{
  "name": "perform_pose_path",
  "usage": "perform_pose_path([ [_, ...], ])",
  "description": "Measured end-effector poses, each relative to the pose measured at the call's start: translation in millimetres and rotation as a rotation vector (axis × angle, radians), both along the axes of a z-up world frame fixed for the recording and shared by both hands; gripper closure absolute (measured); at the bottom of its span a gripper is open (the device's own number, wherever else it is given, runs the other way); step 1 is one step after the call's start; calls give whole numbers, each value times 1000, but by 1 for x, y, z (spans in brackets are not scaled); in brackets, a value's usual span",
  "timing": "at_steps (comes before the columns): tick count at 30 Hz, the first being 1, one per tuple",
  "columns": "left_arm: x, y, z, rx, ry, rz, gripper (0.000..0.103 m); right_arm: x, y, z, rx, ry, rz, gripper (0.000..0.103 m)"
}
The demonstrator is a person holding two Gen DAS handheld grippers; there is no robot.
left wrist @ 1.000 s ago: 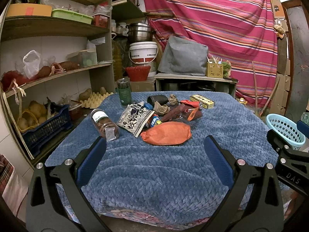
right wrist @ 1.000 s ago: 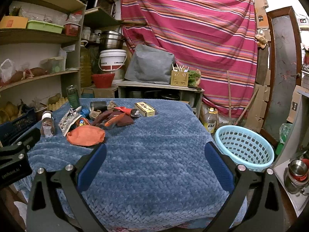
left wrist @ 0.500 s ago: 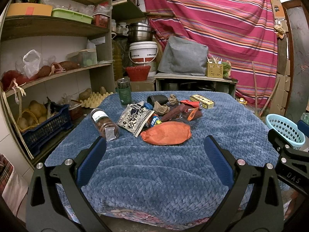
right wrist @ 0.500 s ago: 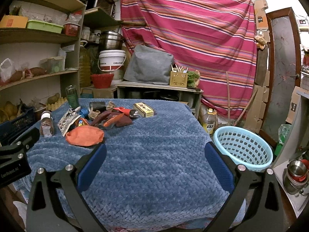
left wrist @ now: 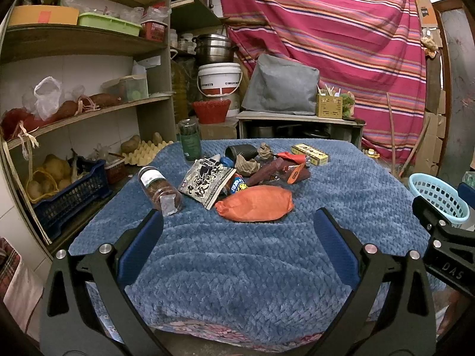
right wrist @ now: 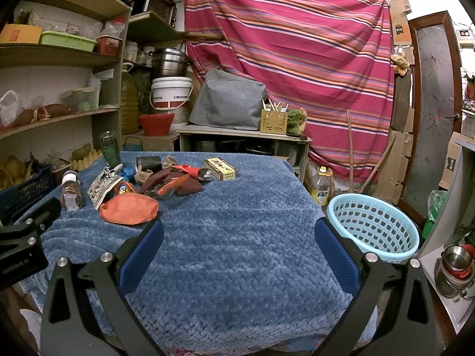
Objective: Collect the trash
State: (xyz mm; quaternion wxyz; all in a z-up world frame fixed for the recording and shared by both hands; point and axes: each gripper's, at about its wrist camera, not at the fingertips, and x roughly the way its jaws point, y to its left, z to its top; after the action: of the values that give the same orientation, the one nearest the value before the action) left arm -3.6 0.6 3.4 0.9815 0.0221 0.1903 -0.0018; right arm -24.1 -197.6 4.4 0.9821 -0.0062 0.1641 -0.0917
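Dim indoor light, daylight glare blown out top right; sharp focus, fisheye bending, dark vignetted corners

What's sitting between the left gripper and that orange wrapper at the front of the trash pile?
Nothing visible. The left gripper is open and empty, and only bare blue blanket lies between its fingers and the orange wrapper. The jar lies off to the left of that path, and the other wrappers sit behind it.
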Motion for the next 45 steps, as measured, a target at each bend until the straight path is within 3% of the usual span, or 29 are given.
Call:
perform_pose_path([
  [45,6,1,2,10,6,15,5,3,-8,-4,5,7,-2,4],
])
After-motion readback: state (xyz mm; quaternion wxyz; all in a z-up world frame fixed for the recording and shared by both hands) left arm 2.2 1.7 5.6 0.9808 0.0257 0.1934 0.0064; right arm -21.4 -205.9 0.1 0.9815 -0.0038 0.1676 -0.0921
